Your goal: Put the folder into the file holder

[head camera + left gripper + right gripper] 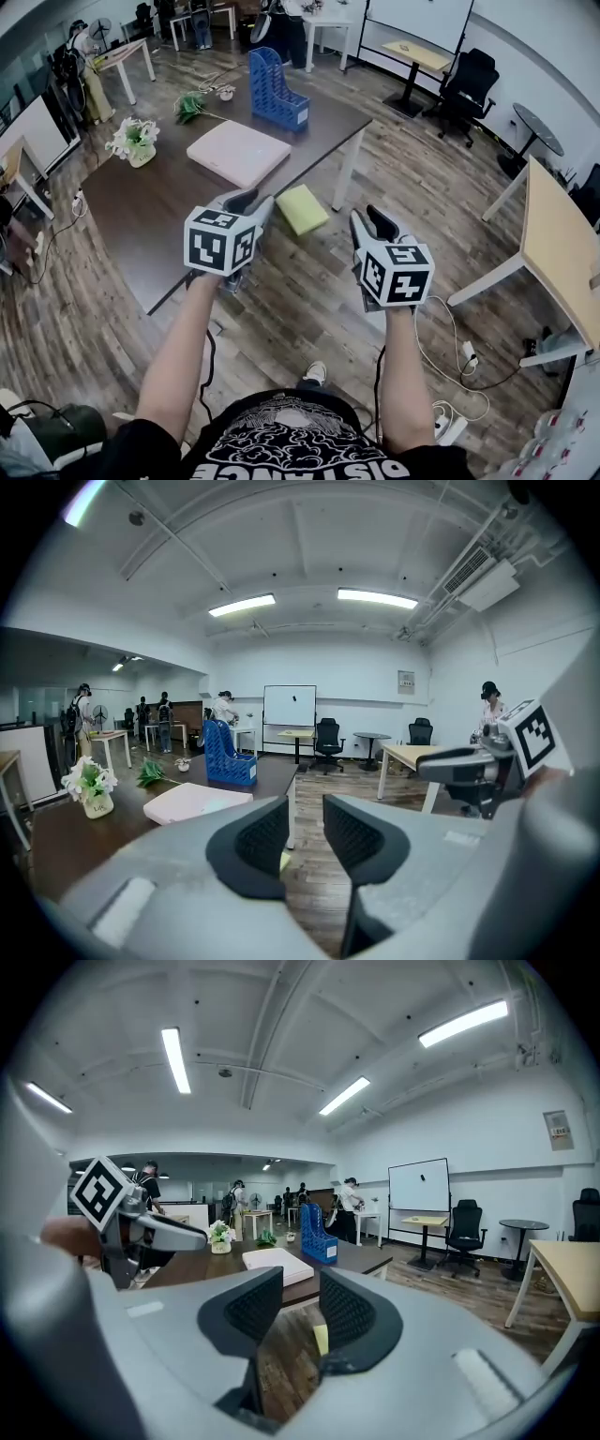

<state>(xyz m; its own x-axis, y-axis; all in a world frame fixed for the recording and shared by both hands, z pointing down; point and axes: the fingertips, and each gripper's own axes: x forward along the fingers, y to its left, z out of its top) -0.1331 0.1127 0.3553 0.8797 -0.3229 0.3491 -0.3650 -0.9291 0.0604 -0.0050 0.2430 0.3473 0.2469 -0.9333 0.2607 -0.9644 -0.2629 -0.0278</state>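
Both arms reach out side by side, left gripper [247, 201] and right gripper [373, 221] a little open, holding nothing.

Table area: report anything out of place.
A yellow-green pad lies on the floor beside the table, as if dropped. The folder and file holder sit tidily on top.

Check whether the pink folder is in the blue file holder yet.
Out. The pink folder lies flat on the table, apart from the upright blue file holder.
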